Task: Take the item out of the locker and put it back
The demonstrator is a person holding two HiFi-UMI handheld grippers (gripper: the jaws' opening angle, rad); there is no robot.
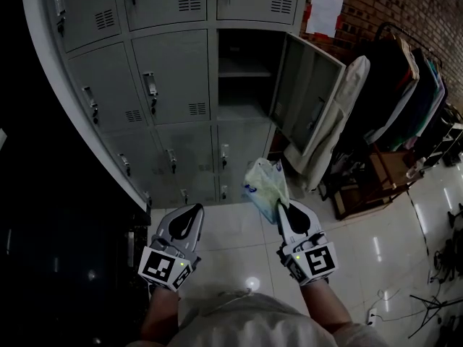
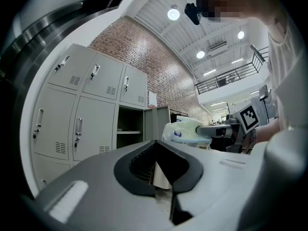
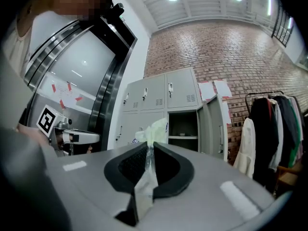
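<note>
**Bag held outside the open locker by the right gripper**

The right gripper [image 1: 284, 207] is closed all the way onto a plastic bag [image 1: 266, 185]. In the right gripper view, a thin fold of clear film is seen pinched between the two dark pads [image 3: 166, 165]. The rest of the bag [image 3: 157, 129] stands up just past the jaw tips. The bag is pale and greenish, with a blue printed patch. It is carried clear of the tiled floor [image 1: 394, 248] and hangs free ahead of the gripper, touching nothing else.

The open locker compartment [image 1: 242, 74] lies further ahead of the right gripper and above the bag, so the bag is outside the locker. A shelf [image 1: 244, 69] is visible inside the compartment, and nothing can be made out on it. The compartment's door [image 1: 307, 96] is swung wide, off to the gripper's right. Beyond the door, further to the right, a white garment [image 1: 340, 121] and a clothes rack [image 1: 405, 85] with dark clothing are set against a brick wall [image 1: 427, 6].

The left gripper [image 1: 197, 210] is held beside the right one, level with it and apart from it. Its jaws are brought together at the tips, and nothing is seen gripped between them. From the left gripper view, the bag [image 2: 185, 131] is seen off to that gripper's right.
</note>
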